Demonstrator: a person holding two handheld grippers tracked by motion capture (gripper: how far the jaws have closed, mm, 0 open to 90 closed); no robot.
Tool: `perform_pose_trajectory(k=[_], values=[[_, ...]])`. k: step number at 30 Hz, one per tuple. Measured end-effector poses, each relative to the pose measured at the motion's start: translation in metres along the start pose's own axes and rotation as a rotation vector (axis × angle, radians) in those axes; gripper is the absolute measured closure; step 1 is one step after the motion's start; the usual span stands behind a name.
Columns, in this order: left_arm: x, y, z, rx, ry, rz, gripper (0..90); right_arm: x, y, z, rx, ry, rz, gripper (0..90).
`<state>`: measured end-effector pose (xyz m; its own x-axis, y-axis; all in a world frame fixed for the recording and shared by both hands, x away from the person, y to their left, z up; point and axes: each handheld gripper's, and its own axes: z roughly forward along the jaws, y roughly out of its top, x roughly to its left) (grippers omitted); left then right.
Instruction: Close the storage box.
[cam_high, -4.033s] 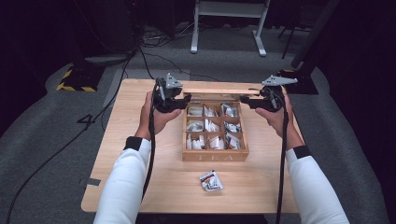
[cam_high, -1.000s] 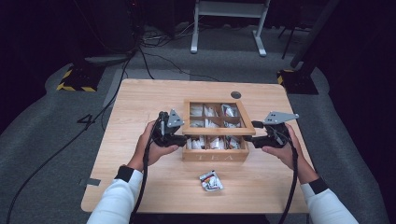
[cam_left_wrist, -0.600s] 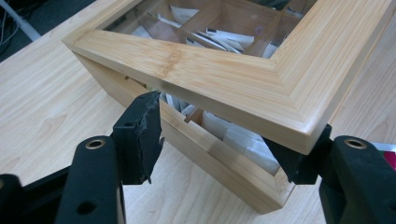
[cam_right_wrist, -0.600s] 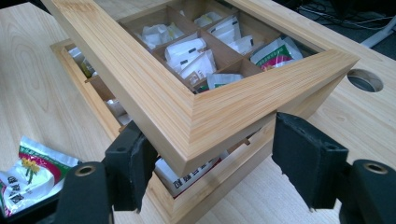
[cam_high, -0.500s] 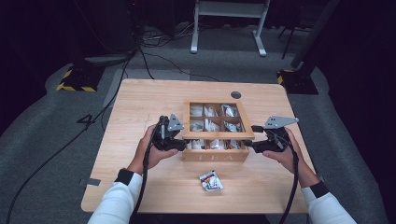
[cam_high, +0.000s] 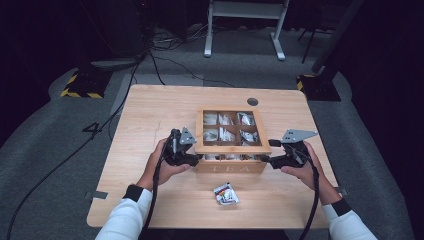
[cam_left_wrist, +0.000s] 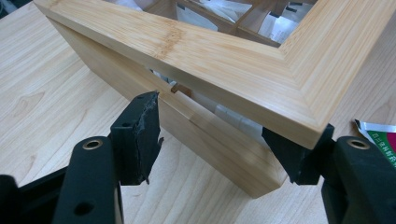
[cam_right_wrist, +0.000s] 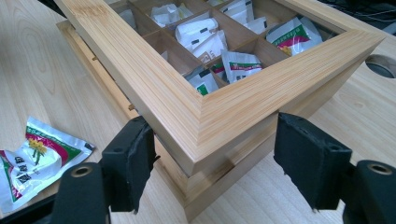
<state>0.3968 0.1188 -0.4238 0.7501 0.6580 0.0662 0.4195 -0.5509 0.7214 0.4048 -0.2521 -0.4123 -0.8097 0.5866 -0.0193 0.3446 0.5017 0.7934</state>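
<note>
The light bamboo tea box with nine compartments (cam_high: 231, 141) stands at the middle of the pale wooden desk (cam_high: 150, 115), its front wall toward the person. Its framed bamboo lid (cam_right_wrist: 196, 100) sits slightly raised above the box base, with a narrow gap along the front edge visible in both gripper views. The left gripper (cam_high: 192, 159) is at the front left corner of the box; its jaws stand apart and straddle that corner, one pad (cam_left_wrist: 140, 133) beside the front wall and the other under the lid's corner, with no clamping evident. The right gripper (cam_high: 267, 159) is at the front right corner, jaws likewise spread on either side of the corner without pressing it. A loose foil tea sachet with red and green print (cam_high: 226, 194) lies on the desk just in front of the box. The step in hand appears to be working the lid at its two front corners. The next move calls for equal, simultaneous motion of both grippers so that the lid travels level and does not twist on its rear hinge line.
</note>
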Motion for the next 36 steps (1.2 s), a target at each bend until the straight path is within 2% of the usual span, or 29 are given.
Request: perform_pose_trajectory(k=[8, 10, 13, 15, 18, 24, 27, 29, 31, 32, 36], values=[[0.001, -0.006, 0.001, 0.0, -0.014, -0.005, 37.1, 0.002, -0.003, -0.001, -0.003, 0.007, 0.002, 29.4], [0.001, -0.009, -0.001, -0.016, -0.051, -0.015, 35.4, 0.003, -0.004, 0.0, 0.004, 0.004, -0.003, 29.7], [-0.001, -0.009, -0.001, -0.017, -0.057, -0.007, 34.7, 0.005, -0.006, 0.002, 0.021, -0.003, -0.012, 29.5], [-0.002, -0.009, -0.001, -0.017, -0.059, 0.003, 34.6, 0.004, -0.007, 0.003, 0.022, 0.004, -0.003, 29.5], [-0.002, -0.01, -0.001, -0.021, -0.071, -0.012, 34.2, 0.004, -0.008, 0.004, 0.019, 0.009, 0.009, 29.7], [-0.002, -0.012, -0.002, -0.023, -0.091, -0.008, 33.4, 0.004, -0.011, 0.005, 0.03, 0.012, 0.015, 30.6], [-0.004, -0.013, -0.001, -0.015, -0.097, 0.0, 33.1, 0.004, -0.013, 0.008, 0.052, 0.016, 0.013, 30.1], [-0.007, -0.014, 0.002, 0.011, -0.101, 0.018, 33.0, 0.005, -0.014, 0.009, 0.062, 0.02, 0.01, 29.0], [-0.009, -0.016, 0.006, 0.029, -0.102, 0.025, 31.8, 0.005, -0.015, 0.009, 0.054, 0.023, 0.016, 31.7], [-0.008, -0.017, 0.006, 0.022, -0.112, 0.012, 31.1, 0.003, -0.016, 0.007, 0.023, 0.042, 0.046, 34.2], [-0.008, -0.018, 0.006, 0.017, -0.112, 0.007, 31.1, -0.001, -0.018, 0.008, 0.014, 0.06, 0.076, 32.9]])
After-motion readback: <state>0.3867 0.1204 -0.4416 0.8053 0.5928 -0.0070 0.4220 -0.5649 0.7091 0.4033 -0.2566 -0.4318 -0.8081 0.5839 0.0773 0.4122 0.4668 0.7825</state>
